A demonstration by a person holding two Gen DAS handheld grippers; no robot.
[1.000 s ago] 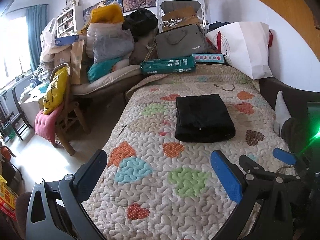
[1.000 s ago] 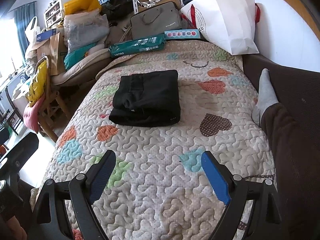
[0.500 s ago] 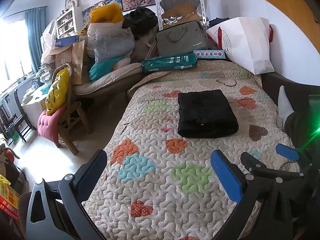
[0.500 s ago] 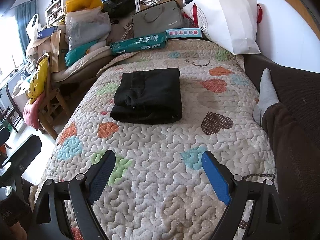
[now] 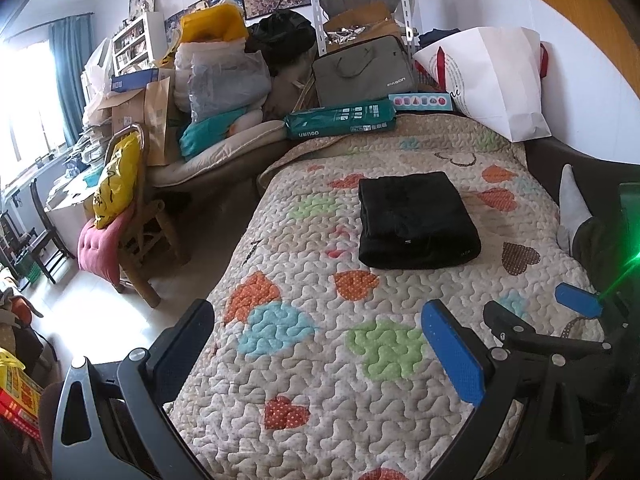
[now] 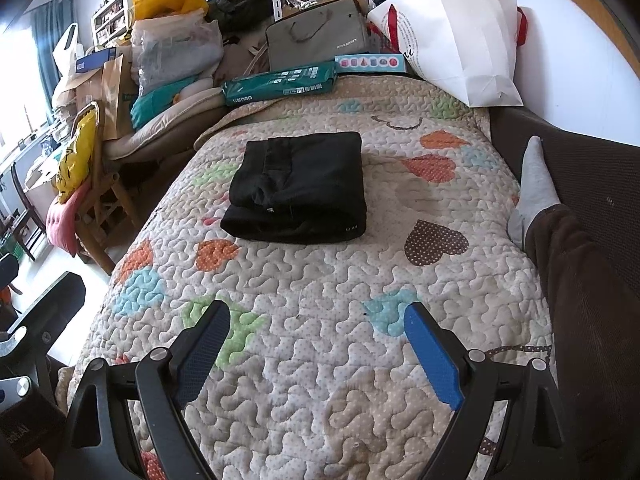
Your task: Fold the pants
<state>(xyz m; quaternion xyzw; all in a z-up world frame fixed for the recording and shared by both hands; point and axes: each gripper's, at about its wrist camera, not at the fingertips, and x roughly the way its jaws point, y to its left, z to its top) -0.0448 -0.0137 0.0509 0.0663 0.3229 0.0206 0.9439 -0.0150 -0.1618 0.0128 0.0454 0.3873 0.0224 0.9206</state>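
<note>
Basically done: black pants (image 6: 296,188) sit as a folded rectangle on the quilt (image 6: 320,280), well beyond both grippers. Left gripper (image 5: 320,344) and right gripper (image 6: 316,344) gape wide, empty. Best move: retreat clear, don't snag the near fold.

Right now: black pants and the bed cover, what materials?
Black pants: soft matte knit, probably cotton or fleece; thick rounded folds, no sheen. Bed cover: quilted cotton-like fabric, matte; puffy wavy stitching, dotted heart patches.

Daylight floods from the overexposed window (image 5: 24,92) at left; fisheye edges bend and darken.
</note>
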